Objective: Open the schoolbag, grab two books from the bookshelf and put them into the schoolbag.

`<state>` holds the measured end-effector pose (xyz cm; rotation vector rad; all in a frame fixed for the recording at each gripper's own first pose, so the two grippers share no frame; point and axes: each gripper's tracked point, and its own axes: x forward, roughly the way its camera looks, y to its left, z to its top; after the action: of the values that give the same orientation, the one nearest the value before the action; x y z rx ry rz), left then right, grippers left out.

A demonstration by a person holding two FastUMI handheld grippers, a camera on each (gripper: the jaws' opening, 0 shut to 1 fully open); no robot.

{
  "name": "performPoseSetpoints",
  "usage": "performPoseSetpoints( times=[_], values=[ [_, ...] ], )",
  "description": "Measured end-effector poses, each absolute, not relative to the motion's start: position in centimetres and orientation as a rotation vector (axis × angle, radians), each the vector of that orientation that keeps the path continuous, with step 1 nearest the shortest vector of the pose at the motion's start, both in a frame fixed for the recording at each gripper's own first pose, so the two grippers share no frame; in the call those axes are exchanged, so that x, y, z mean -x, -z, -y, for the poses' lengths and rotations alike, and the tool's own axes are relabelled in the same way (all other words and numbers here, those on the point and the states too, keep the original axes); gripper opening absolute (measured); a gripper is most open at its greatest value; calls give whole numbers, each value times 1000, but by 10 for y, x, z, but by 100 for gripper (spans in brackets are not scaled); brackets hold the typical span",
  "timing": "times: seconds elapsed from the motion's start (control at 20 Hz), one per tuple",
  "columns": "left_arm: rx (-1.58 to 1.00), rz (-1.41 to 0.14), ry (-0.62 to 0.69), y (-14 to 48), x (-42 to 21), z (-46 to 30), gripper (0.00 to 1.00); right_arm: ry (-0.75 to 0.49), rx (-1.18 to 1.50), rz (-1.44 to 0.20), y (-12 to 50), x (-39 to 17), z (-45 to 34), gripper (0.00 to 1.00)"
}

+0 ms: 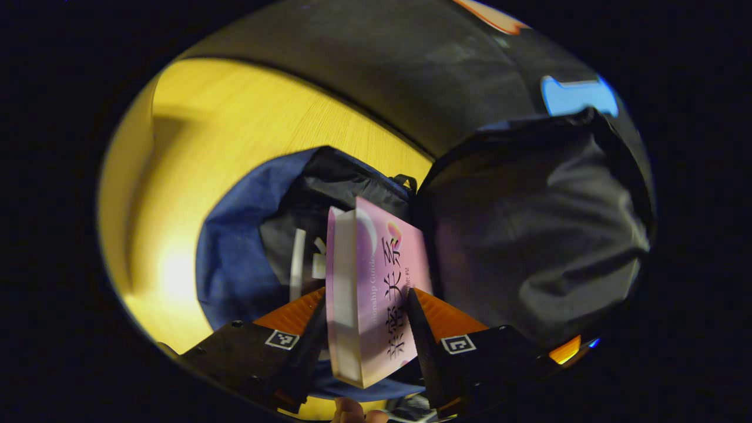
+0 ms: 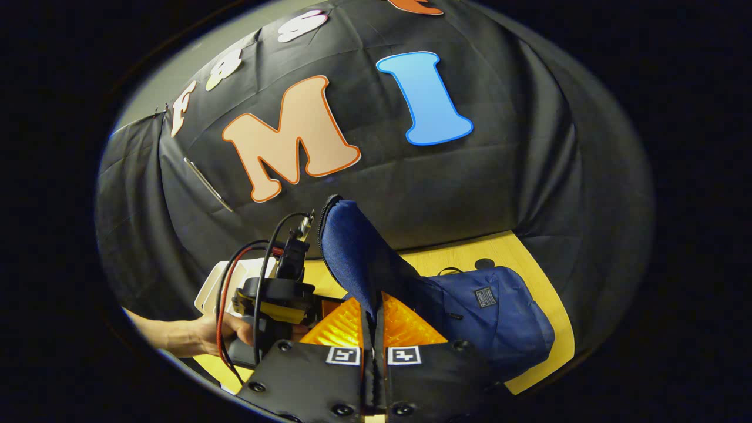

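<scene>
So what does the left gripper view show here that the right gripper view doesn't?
Left gripper view: the left gripper shut on a pink book, held over the open bag, with more books inside. Right gripper view: the right gripper pinching the bag's flap upright, plus a hand holding the other gripper. Both: the blue bag and the yellow table.

This is a staged recording booth, not a lived-in room. A black cloth wall [image 2: 470, 176] hangs in creases across the upper and middle frame of the right gripper view. Below it, at lower right, lies a plain yellow wood-grain surface [image 2: 529, 276].
</scene>
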<state>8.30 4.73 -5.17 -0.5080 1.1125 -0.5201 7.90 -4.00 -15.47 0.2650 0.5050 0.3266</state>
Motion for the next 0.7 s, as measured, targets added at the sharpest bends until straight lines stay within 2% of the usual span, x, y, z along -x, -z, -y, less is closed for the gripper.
performPoseSetpoints(
  times=[0.1,0.15,0.25,0.3,0.5,0.65,0.7],
  values=[
    [363,-1047,525,38,-85,-52,89,-319,-274,-509,157,-79,40,1],
    [313,-1024,523,35,-85,-52,92,-318,-276,-511,158,-79,40,1],
    [252,-989,511,42,-83,-50,93,-318,-263,-515,160,-76,37,1],
    [233,-964,502,45,-83,-50,93,-319,-255,-517,162,-76,35,6],
    [141,-810,423,49,-92,-56,96,-309,-236,-521,163,-72,29,4],
    [36,-607,318,39,-101,-58,97,-296,-210,-520,165,-70,25,6],
    [-4,-545,297,38,-104,-56,97,-294,-199,-521,167,-68,22,3]
  ],
)
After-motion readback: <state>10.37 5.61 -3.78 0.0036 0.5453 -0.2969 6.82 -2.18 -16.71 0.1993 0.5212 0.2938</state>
